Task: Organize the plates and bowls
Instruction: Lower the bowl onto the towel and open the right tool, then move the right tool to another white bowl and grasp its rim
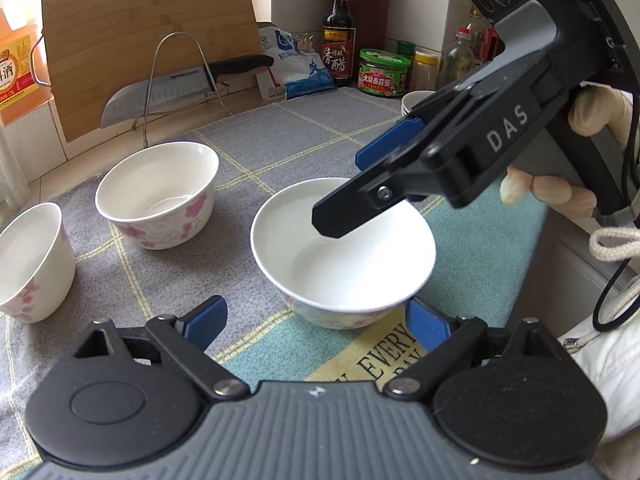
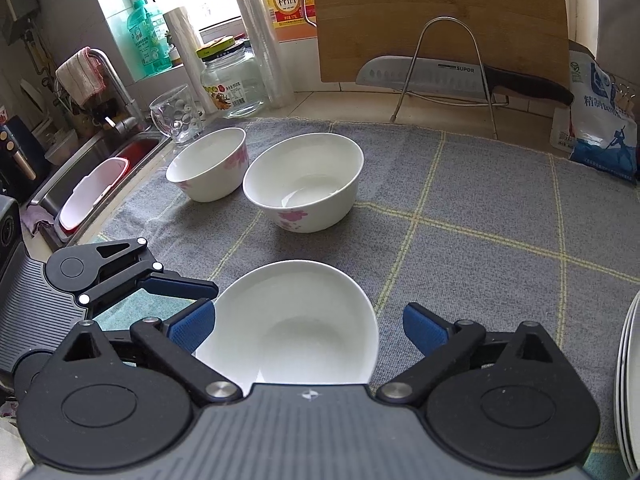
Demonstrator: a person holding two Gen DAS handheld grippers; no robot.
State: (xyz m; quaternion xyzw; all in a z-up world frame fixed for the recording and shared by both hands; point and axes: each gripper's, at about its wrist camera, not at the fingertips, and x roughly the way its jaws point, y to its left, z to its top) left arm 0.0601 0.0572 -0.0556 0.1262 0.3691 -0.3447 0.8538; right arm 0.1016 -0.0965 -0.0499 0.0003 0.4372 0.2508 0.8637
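Three white bowls with pink flowers stand on a grey checked cloth (image 1: 304,140). The nearest bowl (image 1: 344,248) sits right in front of my open, empty left gripper (image 1: 316,324). My right gripper (image 1: 348,196) is open and hovers over that bowl, one finger above its hollow. In the right wrist view the same bowl (image 2: 292,324) lies between the right gripper's (image 2: 310,328) spread fingers, not clamped. The second bowl (image 1: 158,194) (image 2: 304,180) and third bowl (image 1: 30,260) (image 2: 208,164) stand further left. Stacked plates (image 2: 630,380) show at the right edge.
A bamboo cutting board (image 1: 152,32) and a knife (image 1: 176,88) on a wire rack stand at the back. Bottles and jars (image 1: 384,70) line the back right, with a salt bag (image 2: 596,120). A sink (image 2: 100,168), glass mug (image 2: 176,114) and jar (image 2: 234,80) are left.
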